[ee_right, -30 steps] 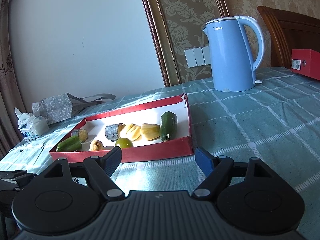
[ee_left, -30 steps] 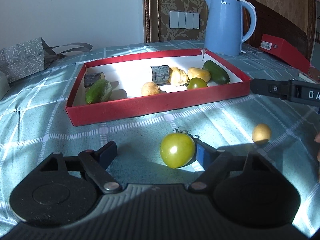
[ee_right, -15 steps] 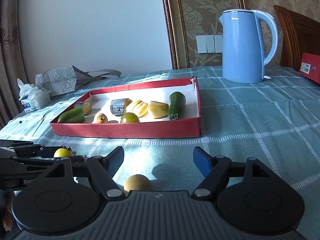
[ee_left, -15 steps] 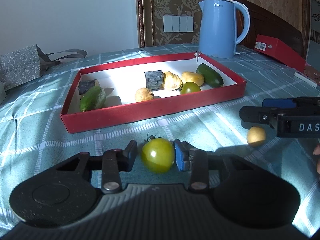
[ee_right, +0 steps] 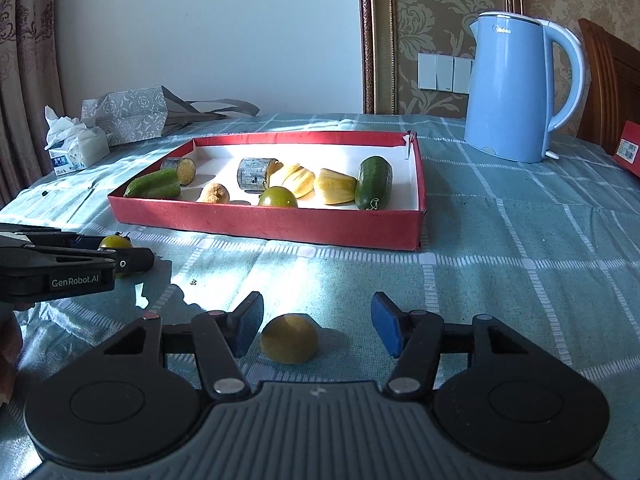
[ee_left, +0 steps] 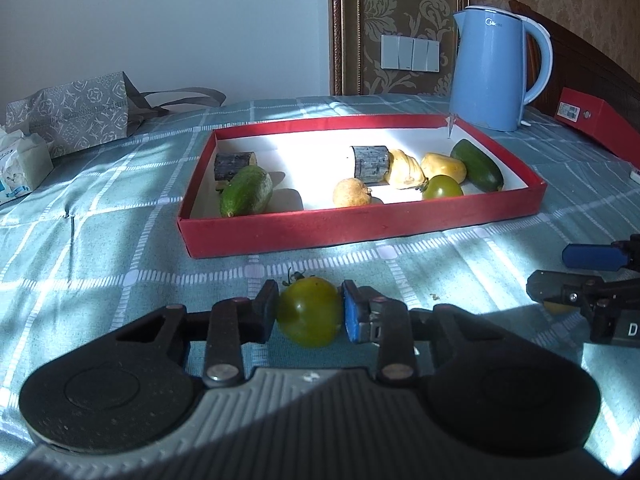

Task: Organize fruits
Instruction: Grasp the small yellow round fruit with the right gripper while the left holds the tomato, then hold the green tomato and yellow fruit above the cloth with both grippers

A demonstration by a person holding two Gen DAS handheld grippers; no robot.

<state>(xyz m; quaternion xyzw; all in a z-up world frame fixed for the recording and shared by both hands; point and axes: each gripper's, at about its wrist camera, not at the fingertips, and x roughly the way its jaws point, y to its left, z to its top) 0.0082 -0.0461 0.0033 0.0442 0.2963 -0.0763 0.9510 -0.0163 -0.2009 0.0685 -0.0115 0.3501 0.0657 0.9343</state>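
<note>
My left gripper [ee_left: 309, 312] is shut on a green tomato [ee_left: 308, 311] that rests on the teal checked cloth, both pads pressed to its sides. The same tomato [ee_right: 115, 242] and left gripper [ee_right: 132, 258] show at the left of the right wrist view. My right gripper [ee_right: 316, 326] is closing around a small yellow fruit [ee_right: 289, 339] on the cloth; the fruit lies between its pads with gaps on both sides. The red tray [ee_left: 360, 226] behind holds cucumbers, another green tomato [ee_left: 442, 188], yellow pieces and grey chunks.
A blue kettle [ee_left: 494, 70] stands behind the tray's right corner. A red box [ee_left: 600, 122] lies at far right. A grey patterned bag [ee_left: 76, 114] and a tissue pack [ee_left: 20, 166] sit at far left. A person's hand [ee_right: 8, 344] shows at the left edge.
My left gripper's jaws closed onto the green tomato. My right gripper dipped toward the cloth, bringing the yellow fruit between its jaws, and those jaws have narrowed.
</note>
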